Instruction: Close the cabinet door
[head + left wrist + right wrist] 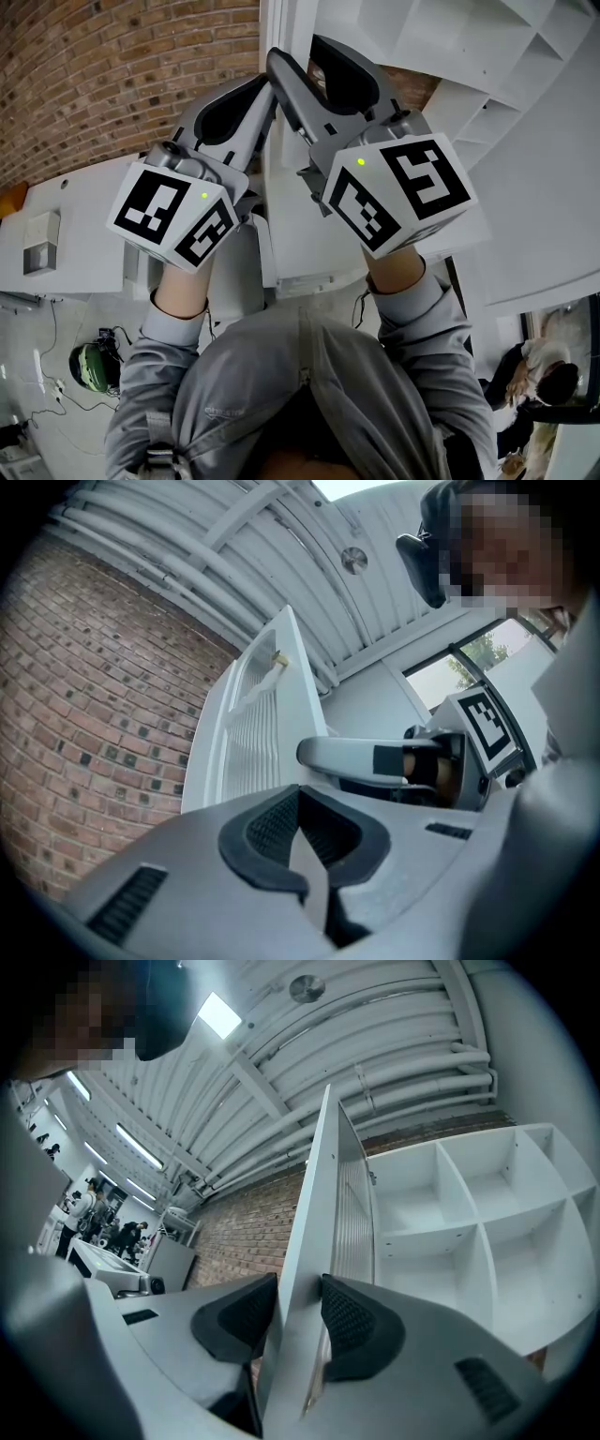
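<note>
The white cabinet door (314, 1241) stands open, its edge toward me, and its slatted face (253, 724) carries a small brass knob (278, 658). My right gripper (300, 1321) straddles that edge with a black pad on each side, jaws spread wide, so I read it as open around the door. In the head view the right gripper (295, 58) reaches up along the door (281, 23). My left gripper (300, 794) is shut with nothing in it and hangs just left of the door, beside the right one. The left gripper (234, 112) points up too.
The open white cabinet shelves (469, 1232) lie right of the door and show in the head view (487, 56). A brick wall (112, 75) stands behind on the left. A white counter (75, 234) is at lower left, a green object (92, 366) and cables on the floor.
</note>
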Tool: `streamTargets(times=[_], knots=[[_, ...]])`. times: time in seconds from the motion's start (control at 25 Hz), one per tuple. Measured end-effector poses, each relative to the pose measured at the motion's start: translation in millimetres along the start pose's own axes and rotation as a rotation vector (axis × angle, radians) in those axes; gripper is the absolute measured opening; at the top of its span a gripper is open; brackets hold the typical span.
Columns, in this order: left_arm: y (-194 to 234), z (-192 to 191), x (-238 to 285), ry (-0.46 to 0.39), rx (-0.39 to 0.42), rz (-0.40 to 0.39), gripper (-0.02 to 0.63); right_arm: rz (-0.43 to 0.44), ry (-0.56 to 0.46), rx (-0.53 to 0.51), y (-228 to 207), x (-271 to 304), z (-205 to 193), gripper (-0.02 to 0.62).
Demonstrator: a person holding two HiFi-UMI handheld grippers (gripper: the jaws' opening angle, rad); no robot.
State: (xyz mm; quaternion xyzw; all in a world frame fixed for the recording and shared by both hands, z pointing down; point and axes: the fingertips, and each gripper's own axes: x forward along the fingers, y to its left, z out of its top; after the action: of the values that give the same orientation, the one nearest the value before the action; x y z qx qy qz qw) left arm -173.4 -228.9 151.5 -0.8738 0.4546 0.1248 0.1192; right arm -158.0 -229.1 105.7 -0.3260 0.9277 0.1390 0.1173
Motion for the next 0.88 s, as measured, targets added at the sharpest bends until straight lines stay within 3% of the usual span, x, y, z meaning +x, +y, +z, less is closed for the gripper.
streamTargets(times=[0.4, 0.88], knots=[[-13.8, -5.9, 15.3, -0.006, -0.031, -0.084, 0.005, -0.015, 0.037, -0.018, -14.4, -13.0, 1.5, 0.146], [-35.3, -16.1, 35.5, 0.002, -0.068, -0.204, 0.005, -0.097, 0.088, -0.010, -54.1, -36.1, 0.9, 0.114]])
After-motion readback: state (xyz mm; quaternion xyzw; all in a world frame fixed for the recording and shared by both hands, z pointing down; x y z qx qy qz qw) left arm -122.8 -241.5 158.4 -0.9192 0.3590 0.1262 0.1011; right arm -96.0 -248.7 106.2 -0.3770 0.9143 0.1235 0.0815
